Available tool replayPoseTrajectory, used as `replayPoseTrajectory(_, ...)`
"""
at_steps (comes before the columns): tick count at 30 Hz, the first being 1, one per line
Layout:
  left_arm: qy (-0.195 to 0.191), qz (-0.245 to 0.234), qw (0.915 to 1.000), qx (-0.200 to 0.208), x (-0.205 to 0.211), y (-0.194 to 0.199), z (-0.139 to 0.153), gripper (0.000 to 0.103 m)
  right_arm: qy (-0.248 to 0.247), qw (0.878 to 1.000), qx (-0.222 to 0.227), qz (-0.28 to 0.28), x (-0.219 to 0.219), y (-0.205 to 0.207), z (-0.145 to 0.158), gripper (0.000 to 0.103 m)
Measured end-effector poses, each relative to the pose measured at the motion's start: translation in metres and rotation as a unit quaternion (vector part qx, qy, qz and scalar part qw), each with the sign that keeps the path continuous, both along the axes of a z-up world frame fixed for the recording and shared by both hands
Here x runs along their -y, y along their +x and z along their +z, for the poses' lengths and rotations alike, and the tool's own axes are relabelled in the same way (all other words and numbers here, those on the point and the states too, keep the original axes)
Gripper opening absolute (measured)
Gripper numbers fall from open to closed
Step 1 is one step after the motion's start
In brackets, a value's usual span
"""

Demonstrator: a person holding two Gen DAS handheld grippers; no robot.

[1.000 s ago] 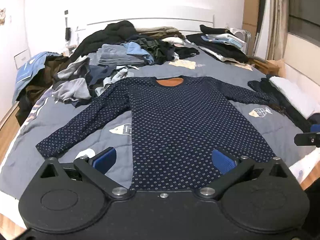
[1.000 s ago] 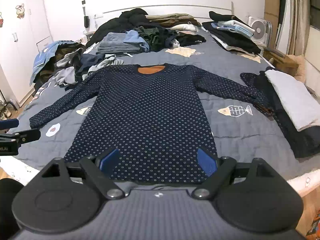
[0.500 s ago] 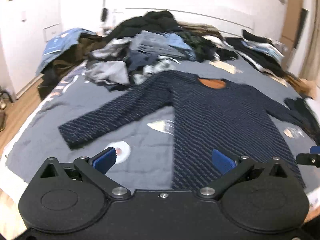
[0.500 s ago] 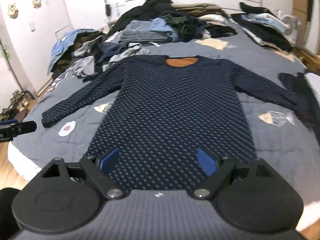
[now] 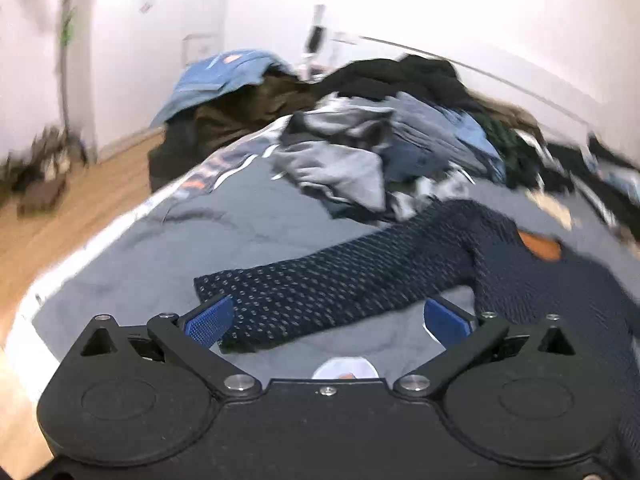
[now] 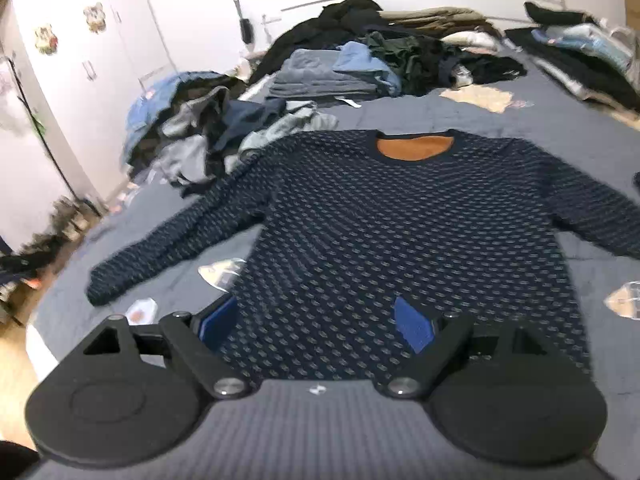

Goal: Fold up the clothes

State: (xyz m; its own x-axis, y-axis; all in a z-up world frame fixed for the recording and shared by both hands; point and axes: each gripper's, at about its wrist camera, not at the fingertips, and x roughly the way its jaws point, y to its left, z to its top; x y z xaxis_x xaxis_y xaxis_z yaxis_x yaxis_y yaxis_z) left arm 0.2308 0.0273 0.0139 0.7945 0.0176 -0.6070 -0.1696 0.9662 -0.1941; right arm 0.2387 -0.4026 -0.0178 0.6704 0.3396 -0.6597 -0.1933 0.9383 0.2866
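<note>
Both grippers, left gripper [image 5: 327, 322] and right gripper [image 6: 318, 326], gape empty over a flat dotted navy sweater [image 6: 384, 240]; the blurred left probably needs the sleeve cuff [image 5: 240, 304] next.

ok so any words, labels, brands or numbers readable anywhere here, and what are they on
None can be read.
Light blue garment at the pile's edge: an orange patch, too blurred to read.
White wardrobe doors: two cartoon stickers, pictures only, no legible text.
Grey-blue quilted bedspread: printed fish and egg motifs, no words visible.
Navy dotted long-sleeved sweater: an orange inner neck, no label text visible.
</note>
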Motion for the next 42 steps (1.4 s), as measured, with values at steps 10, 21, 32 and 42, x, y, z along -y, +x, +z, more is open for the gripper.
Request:
replayPoseTrajectory(10, -0.092, 0.075, 0.9921, -0.040, -0.075, 0.029, -0.071, 0.062, 0.068, 0.998, 0.004, 0.014, -0.005, 0.023, -0.011, 0.085)
replayPoseTrajectory(21, -0.195, 0.135, 0.9693, -0.065, -0.102, 0.036, -0.130, 0.049, 0.074, 0.997, 0.008, 0.029, -0.016, 0.025, -0.006, 0.086)
replayPoseTrajectory(32, -0.245, 0.177, 0.9517, -0.053, -0.122, 0.041, -0.153, 0.023, 0.071, 0.996, -0.001, 0.045, -0.027, 0.025, -0.010, 0.086)
replayPoseTrajectory(42, -0.150, 0.141, 0.9786, -0.005, -0.085, 0.046, -0.116, 0.017, 0.067, 0.997, -0.003, 0.026, -0.012, 0.023, -0.012, 0.086)
